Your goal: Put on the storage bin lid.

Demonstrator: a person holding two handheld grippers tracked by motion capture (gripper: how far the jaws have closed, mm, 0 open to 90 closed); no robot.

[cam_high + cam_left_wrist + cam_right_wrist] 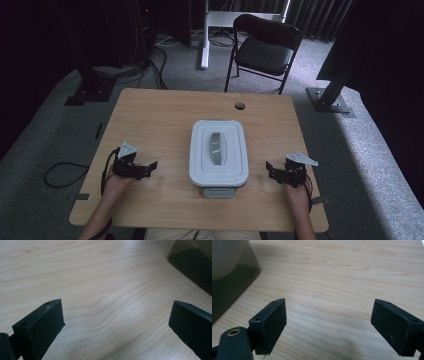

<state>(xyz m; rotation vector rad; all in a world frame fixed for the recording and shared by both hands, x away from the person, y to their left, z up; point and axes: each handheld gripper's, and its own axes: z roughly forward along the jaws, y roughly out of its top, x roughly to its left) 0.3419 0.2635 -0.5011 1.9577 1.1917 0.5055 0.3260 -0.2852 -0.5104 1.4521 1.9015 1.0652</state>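
Note:
A white lidded storage box (218,152) with a grey handle recess on its lid stands in the middle of the wooden table (160,115). My left gripper (146,169) rests on the table left of the box, open, its jaws wide apart over bare wood (117,315). The box's dark side wall (195,267) shows at the upper right of the left gripper view. My right gripper (270,169) rests right of the box, also open with nothing between its jaws (329,320). The box wall (229,275) fills the upper left corner of the right gripper view.
A grey latch (218,192) sticks out from the box's near end. A small round hole (240,105) sits near the table's far edge. Behind the table stand a black folding chair (264,47), a white desk leg (204,35) and cables on the carpet.

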